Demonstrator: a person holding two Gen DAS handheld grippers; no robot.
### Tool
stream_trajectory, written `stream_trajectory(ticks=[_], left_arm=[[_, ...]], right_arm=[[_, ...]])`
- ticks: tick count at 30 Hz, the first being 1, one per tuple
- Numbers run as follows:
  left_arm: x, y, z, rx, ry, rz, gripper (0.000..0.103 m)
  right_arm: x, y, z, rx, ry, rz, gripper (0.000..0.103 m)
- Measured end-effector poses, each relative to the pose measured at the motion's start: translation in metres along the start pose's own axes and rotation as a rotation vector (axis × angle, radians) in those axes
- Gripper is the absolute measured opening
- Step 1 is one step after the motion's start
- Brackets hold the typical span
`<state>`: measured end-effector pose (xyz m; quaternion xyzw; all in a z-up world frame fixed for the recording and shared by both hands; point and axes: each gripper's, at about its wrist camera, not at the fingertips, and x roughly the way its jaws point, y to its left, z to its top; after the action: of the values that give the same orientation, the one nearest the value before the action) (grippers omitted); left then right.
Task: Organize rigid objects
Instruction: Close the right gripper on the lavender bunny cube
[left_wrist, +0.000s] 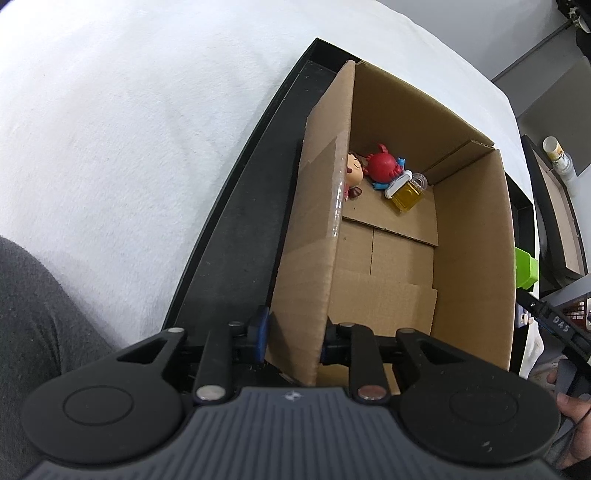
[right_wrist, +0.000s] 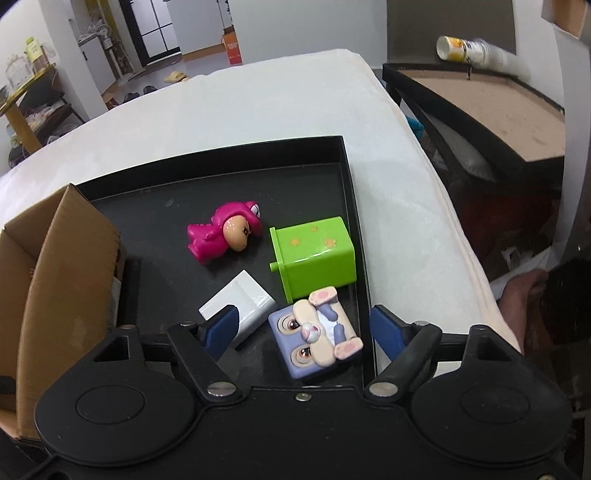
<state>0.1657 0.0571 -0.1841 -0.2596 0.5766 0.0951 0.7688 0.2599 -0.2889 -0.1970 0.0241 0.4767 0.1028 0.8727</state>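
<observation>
My left gripper (left_wrist: 291, 338) is shut on the near wall of the open cardboard box (left_wrist: 476, 240), which stands in a black tray (left_wrist: 236, 229). At the box's far end lie a red crab toy (left_wrist: 382, 166), a doll figure (left_wrist: 352, 170) and a yellow padlock (left_wrist: 406, 192). My right gripper (right_wrist: 303, 328) hangs open low over the tray (right_wrist: 347, 184). A purple rabbit block (right_wrist: 314, 332) lies between its fingers, apart from the right pad. The left pad overlaps a white block (right_wrist: 240, 299). Beyond them lie a green box (right_wrist: 314, 254) and a pink dinosaur figure (right_wrist: 221, 236).
The tray rests on a white cloth (right_wrist: 258, 103). The cardboard box (right_wrist: 66, 258) stands at the tray's left in the right wrist view. A dark side table (right_wrist: 498, 103) with stacked paper cups (right_wrist: 469, 48) is at the right. A person's hand (left_wrist: 569, 406) shows at the lower right.
</observation>
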Motion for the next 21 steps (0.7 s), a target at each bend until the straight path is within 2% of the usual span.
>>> stream_trajectory(ticks=[2, 4, 6, 8, 21], left_arm=[[0.0, 0.0, 0.0, 0.0, 0.001, -0.001, 0.024], [0.0, 0.001, 0.001, -0.003, 0.002, -0.005, 0.024], [0.0, 0.002, 0.001, -0.002, 0.004, -0.009, 0.024], [0.001, 0.003, 0.002, -0.003, 0.005, -0.011, 0.024], [0.002, 0.005, 0.004, 0.0, 0.004, -0.026, 0.025]], right_arm=[[0.003, 0.002, 0.0, -0.025, 0.003, -0.01, 0.079], [0.008, -0.001, 0.0, -0.022, 0.026, -0.01, 0.072], [0.017, -0.008, -0.002, 0.005, 0.07, -0.021, 0.057], [0.017, -0.009, -0.003, 0.002, 0.08, -0.042, 0.049], [-0.006, -0.004, -0.001, 0.012, 0.072, -0.085, 0.045]])
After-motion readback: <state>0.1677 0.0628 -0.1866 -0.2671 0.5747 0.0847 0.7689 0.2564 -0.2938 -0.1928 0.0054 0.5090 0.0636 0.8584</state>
